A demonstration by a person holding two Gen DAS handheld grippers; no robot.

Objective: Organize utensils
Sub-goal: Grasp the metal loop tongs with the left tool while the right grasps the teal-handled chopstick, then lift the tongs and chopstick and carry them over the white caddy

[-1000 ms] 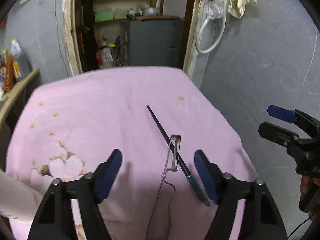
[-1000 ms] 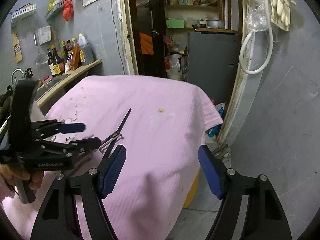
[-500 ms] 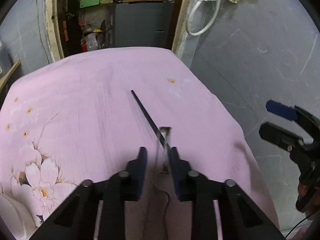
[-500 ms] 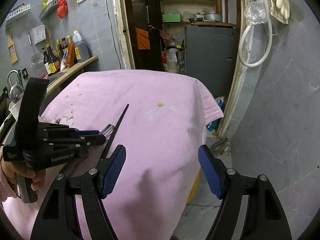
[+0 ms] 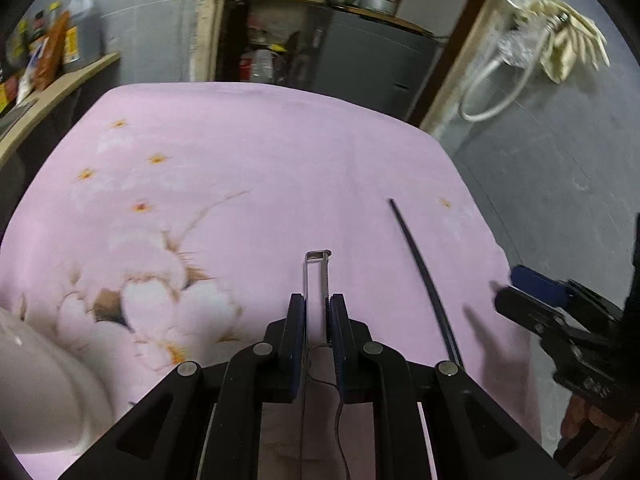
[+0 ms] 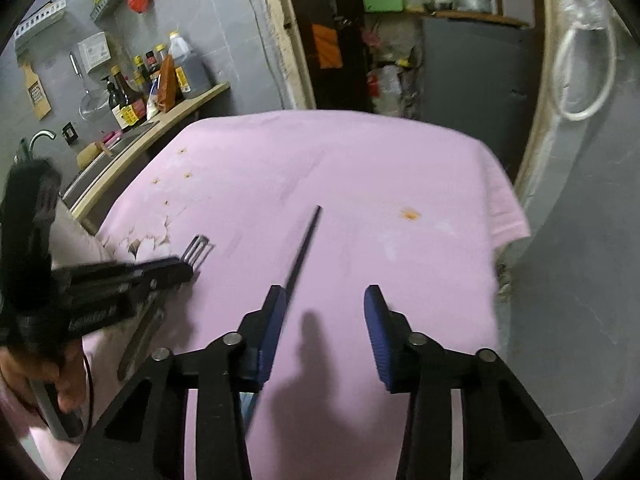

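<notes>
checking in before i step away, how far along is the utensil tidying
Early, it seems: nothing looks put away yet. In hand: the left tongs are shut on the thin metal peeler with the rectangular frame. Left: the long black chopstick lies on the pink flowered cloth, beside the open right tongs. No clear storage spot is visible.

1. We stood in a home kitchen: dark sauce bottles and a large oil jug [image 6: 188, 66] lined a wooden wall shelf [image 6: 176, 114].
2. We saw a curved metal tap [image 6: 40, 138] and a hanging wooden grater [image 6: 36, 92].
3. A pink flowered cloth [image 5: 240, 184] covered the table.
</notes>
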